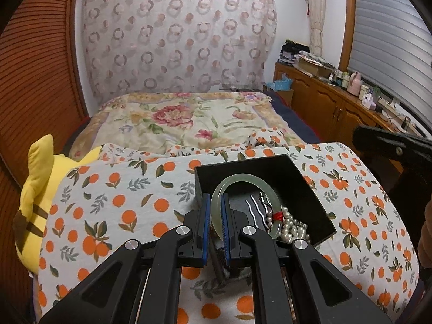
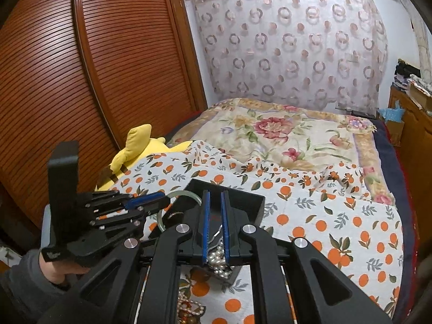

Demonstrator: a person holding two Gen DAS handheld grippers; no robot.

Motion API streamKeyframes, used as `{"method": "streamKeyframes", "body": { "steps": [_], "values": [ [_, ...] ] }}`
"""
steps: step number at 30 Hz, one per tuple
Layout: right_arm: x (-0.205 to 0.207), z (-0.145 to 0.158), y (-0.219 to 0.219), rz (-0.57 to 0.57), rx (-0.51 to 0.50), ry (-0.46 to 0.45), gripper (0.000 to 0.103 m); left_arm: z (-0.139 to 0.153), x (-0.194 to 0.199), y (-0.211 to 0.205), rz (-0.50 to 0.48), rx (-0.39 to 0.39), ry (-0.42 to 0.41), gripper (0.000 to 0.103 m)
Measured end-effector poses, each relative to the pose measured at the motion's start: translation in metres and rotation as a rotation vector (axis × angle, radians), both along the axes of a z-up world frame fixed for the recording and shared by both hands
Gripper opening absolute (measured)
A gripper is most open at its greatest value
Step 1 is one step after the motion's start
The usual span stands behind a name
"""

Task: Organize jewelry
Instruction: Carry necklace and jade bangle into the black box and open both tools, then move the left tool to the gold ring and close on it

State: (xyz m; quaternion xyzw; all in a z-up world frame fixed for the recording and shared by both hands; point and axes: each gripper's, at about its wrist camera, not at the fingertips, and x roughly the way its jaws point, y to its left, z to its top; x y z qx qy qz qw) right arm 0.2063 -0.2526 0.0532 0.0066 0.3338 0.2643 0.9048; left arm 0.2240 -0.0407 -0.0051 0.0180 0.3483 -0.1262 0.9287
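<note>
A black open box sits on the orange-print cloth. My left gripper is shut on a pale green jade bangle and holds it tilted over the box's left wall. Pearl beads and silver wavy hairpins lie in the box. In the right wrist view my right gripper hovers over the box with its jaws a narrow gap apart and nothing between the tips; pearls show below it. The left gripper and the bangle show at the left there.
A yellow plush toy lies at the cloth's left edge. A floral quilt covers the bed behind. A wooden slatted door stands at the left and a cluttered wooden cabinet at the right. More beads lie under the right gripper.
</note>
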Motion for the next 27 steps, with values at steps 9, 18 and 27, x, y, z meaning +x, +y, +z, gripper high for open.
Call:
{"method": "streamKeyframes", "body": {
  "steps": [9,18,27],
  "values": [
    [-0.010,-0.022,-0.014,-0.022,-0.039,0.014,0.010,-0.007,0.020,-0.018,-0.034,0.020,0.030,0.007],
    [-0.035,-0.038,-0.019,-0.018,-0.049,0.010,0.010,-0.006,0.006,-0.020,-0.041,0.022,0.008,0.017],
    [-0.075,-0.059,-0.012,0.003,-0.024,0.018,0.010,-0.003,-0.051,0.001,-0.047,0.031,-0.047,0.051]
  ]
}}
